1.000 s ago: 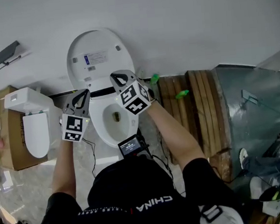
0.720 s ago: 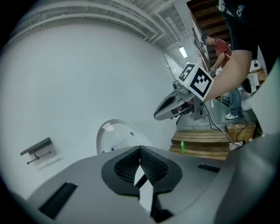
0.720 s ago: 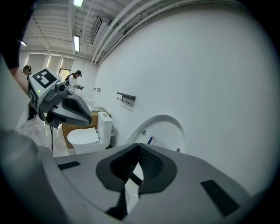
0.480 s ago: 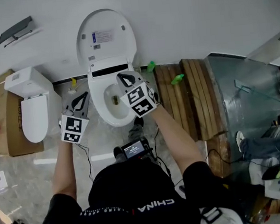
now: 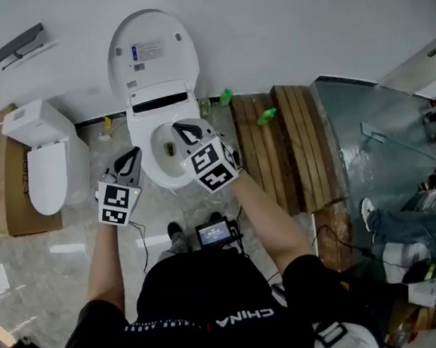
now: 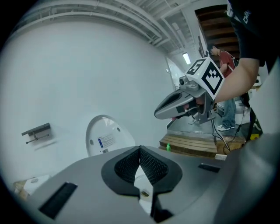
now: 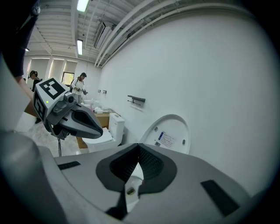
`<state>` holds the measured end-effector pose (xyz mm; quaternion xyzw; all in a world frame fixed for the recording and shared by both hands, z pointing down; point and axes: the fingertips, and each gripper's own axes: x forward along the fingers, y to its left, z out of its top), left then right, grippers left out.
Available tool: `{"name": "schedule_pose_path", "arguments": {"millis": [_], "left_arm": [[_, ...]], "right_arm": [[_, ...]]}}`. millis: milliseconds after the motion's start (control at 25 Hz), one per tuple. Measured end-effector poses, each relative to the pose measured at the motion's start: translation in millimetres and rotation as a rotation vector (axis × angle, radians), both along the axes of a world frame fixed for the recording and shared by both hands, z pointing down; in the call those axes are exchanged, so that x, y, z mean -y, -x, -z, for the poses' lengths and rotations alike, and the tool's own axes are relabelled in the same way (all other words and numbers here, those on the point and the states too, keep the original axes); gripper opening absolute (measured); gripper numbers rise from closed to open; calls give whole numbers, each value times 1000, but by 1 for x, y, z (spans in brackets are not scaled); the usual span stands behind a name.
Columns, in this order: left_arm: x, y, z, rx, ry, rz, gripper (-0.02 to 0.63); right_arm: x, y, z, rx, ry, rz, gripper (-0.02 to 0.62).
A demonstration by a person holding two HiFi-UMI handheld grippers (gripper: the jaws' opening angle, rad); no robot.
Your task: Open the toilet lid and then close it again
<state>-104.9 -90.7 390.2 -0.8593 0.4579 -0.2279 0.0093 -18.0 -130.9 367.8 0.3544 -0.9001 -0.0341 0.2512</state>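
From my end, the toilet lid (image 5: pixel 159 68) and the bowl (image 5: pixel 161 174) look hard, smooth and glossy white; the label (image 5: pixel 144 49) on the lid looks like printed paper or film. The smaller toilet (image 5: pixel 46 165) has the same shine. The wall (image 5: pixel 288 19) is flat matt white. The floor (image 5: pixel 50 252) reads as polished, marbled stone or tile. The slatted platform (image 5: pixel 284 148) is bare wood. The box (image 5: pixel 13 218) is brown cardboard. The left tongs (image 6: pixel 140 151) and right tongs (image 7: pixel 139 146) have matt grey plastic shells, and their pads (image 6: pixel 152 166) look like black, finely cross-hatched rubber.
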Motion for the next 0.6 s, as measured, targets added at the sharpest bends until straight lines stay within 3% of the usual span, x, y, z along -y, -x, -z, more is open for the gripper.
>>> {"name": "schedule_pose_path", "arguments": {"millis": [280,600], "left_arm": [[-16,-49,-9,22,23,-17,11],[-11,-52,9,22,-7,-25,11]], "right_arm": [[-15,-38,-15,4,32,18,14],[-15,-37,0,24,1,29,14]]}}
